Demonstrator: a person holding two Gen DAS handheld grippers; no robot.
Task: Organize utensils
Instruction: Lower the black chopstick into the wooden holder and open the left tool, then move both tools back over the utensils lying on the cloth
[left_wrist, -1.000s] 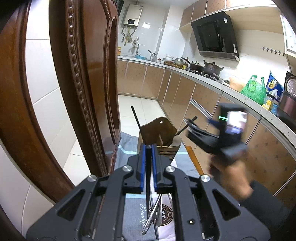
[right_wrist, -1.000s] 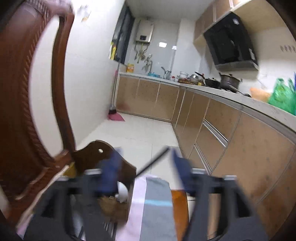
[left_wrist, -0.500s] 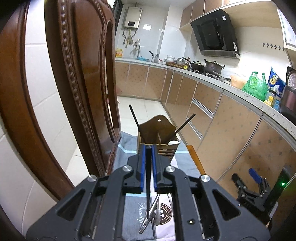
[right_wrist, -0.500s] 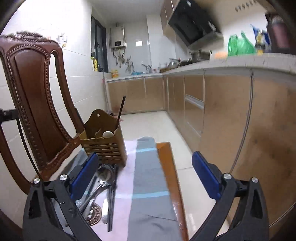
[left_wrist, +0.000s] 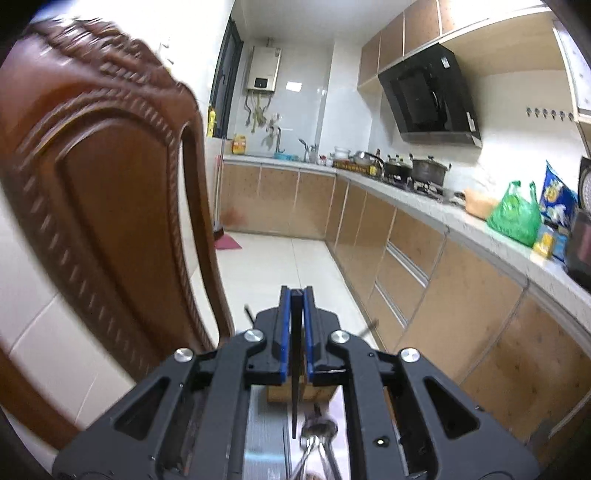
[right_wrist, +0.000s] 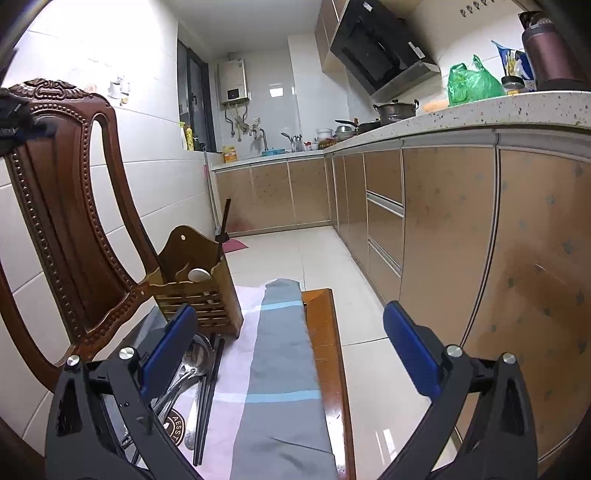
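Left gripper clamped on a black chopstick, which hangs down between the blue pads; the wooden utensil holder sits on the cloth beside the chair; right gripper spread wide, jaws just finished opening, nothing between them; loose spoons and chopsticks lie on the cloth just before the holder.
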